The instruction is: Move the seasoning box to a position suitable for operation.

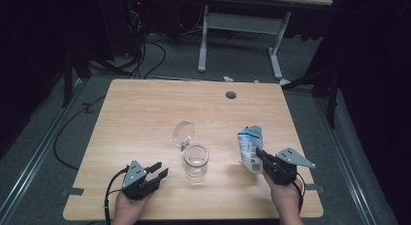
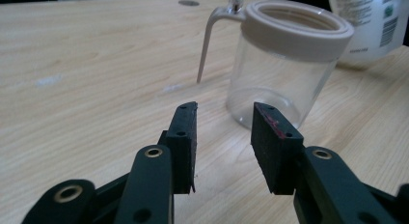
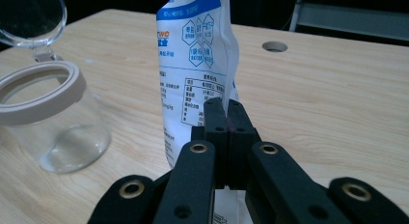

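- Jar (image 1: 196,159) upright at table (image 1: 145,108) centre-near, mouth open, hinged clear lid (image 1: 184,133) flipped back on far side.
- Pouch (image 1: 250,148) upright just right of jar, long axis vertical, apart from glass by a small gap; top edge tilted slightly toward jar.
- Right gripper (image 1: 260,154) pinching pouch at its right edge: jaws pressed together on the film, as seen in right gripper view (image 3: 225,105). Grip point roughly mid-height of pouch, so top stays free to tip.
- Left gripper (image 1: 159,169) near-left of jar, jaws spread with nothing between; in left gripper view (image 2: 224,115) jar (image 2: 289,64) sits just beyond and slightly right of the gap, not touching either pad.
- Key relation: jar mouth lies left of and lower than pouch top; pour path runs right-to-left over the near-right rim.
- Left side nearer to jar body, so likely the one to steady it; gap looks narrower than jar width — hard to judge from this angle.
- Whether pouch top is already torn open: cannot tell.
- Wire bail (image 2: 207,45) hanging on jar's left side, clear of approach line.
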